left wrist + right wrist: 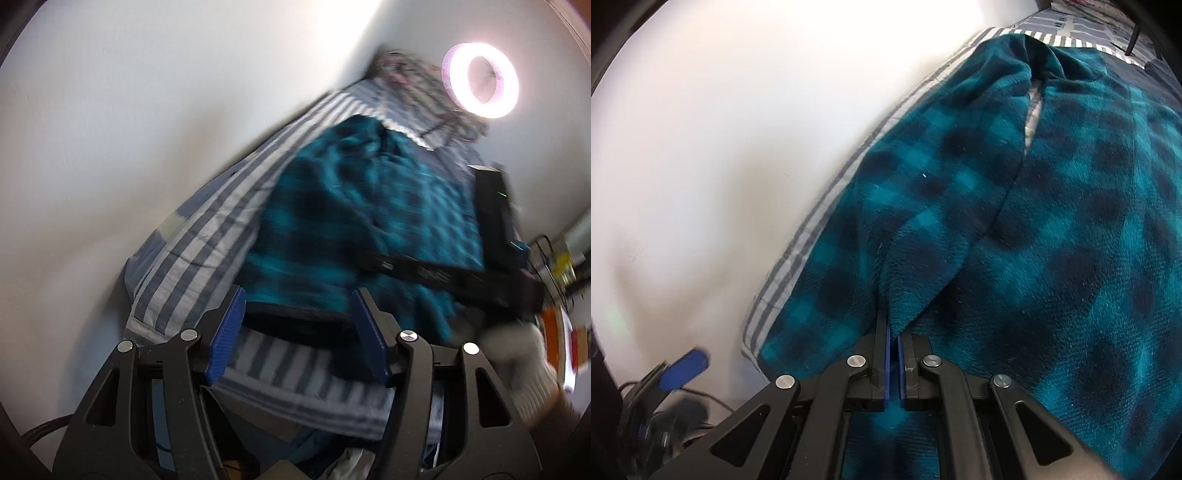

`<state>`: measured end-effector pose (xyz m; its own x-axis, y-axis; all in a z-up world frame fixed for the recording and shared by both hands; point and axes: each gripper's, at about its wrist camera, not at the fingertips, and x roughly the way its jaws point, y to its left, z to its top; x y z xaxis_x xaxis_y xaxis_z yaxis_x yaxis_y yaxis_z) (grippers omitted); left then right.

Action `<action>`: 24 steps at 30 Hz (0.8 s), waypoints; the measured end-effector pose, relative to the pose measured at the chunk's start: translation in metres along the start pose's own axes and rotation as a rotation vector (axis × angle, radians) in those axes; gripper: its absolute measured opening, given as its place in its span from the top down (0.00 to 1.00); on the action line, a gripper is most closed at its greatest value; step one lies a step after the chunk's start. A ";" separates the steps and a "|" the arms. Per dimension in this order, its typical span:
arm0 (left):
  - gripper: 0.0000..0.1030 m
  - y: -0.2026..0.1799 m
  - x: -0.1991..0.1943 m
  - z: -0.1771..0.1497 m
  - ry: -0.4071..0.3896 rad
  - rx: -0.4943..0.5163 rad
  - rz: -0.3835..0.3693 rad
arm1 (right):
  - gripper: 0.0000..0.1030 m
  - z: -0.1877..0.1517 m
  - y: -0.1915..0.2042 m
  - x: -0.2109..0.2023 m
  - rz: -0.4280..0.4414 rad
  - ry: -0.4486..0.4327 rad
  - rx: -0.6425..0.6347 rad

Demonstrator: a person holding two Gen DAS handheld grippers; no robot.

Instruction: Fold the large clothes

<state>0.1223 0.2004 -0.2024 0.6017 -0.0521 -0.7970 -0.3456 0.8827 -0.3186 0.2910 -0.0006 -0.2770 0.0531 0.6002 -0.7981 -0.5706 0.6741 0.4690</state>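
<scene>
A teal and dark plaid fleece garment [369, 206] lies spread on a bed with a grey and white striped sheet [207, 236]. In the left wrist view my left gripper [299, 295] stands open just over the garment's dark hem [295, 317], its blue pads not pressing on it. The right wrist view shows my right gripper [894, 332] shut on a raised fold of the same garment [1052, 221]. One blue pad [685, 369] of the left gripper shows blurred at the lower left there. The right tool's black frame [443, 275] crosses the garment in the left wrist view.
A white wall [147, 129] runs along the bed's far side. A lit ring light [480, 79] stands beyond a patterned pillow [410, 74] at the head of the bed. A light sleeve [532, 365] shows at the lower right. Cables [665, 424] lie below the bed edge.
</scene>
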 end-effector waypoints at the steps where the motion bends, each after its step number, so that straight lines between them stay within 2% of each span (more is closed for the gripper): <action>1: 0.40 0.003 0.006 0.000 0.011 -0.018 0.016 | 1.00 -0.002 0.000 0.003 -0.001 -0.001 0.000; 6: 0.41 0.026 0.046 0.003 0.098 -0.143 0.046 | 1.00 -0.005 -0.008 0.005 0.016 0.002 0.000; 10: 0.56 0.045 0.069 0.003 0.142 -0.231 0.021 | 1.00 -0.008 -0.010 0.001 0.027 -0.003 0.002; 11: 0.66 0.044 0.069 0.003 0.130 -0.222 0.016 | 1.00 -0.008 -0.010 0.002 0.028 -0.005 -0.001; 12: 0.83 0.040 0.070 0.004 0.132 -0.203 0.011 | 1.00 -0.009 -0.010 0.004 0.029 -0.004 -0.001; 13: 0.90 0.037 0.071 0.005 0.133 -0.189 0.009 | 1.00 -0.010 -0.012 0.004 0.031 -0.001 0.003; 15: 0.94 0.026 0.064 0.005 0.111 -0.150 0.008 | 0.98 -0.010 -0.014 0.002 0.040 0.007 0.001; 18: 0.96 -0.001 0.035 0.009 0.020 -0.030 0.023 | 0.88 -0.004 -0.014 -0.021 0.038 -0.029 -0.026; 19: 0.96 -0.007 0.027 0.013 -0.005 0.005 0.016 | 0.69 -0.001 -0.016 -0.033 0.038 -0.055 -0.035; 20: 0.96 -0.015 0.017 0.016 -0.027 0.037 0.010 | 0.62 0.004 -0.019 -0.046 0.026 -0.091 -0.041; 24: 0.96 -0.037 -0.016 0.024 -0.097 0.156 0.003 | 0.61 0.031 -0.035 -0.081 0.019 -0.160 -0.006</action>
<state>0.1435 0.1796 -0.1655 0.6698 -0.0105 -0.7424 -0.2364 0.9448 -0.2267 0.3319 -0.0592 -0.2175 0.1717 0.6744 -0.7181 -0.5778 0.6593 0.4811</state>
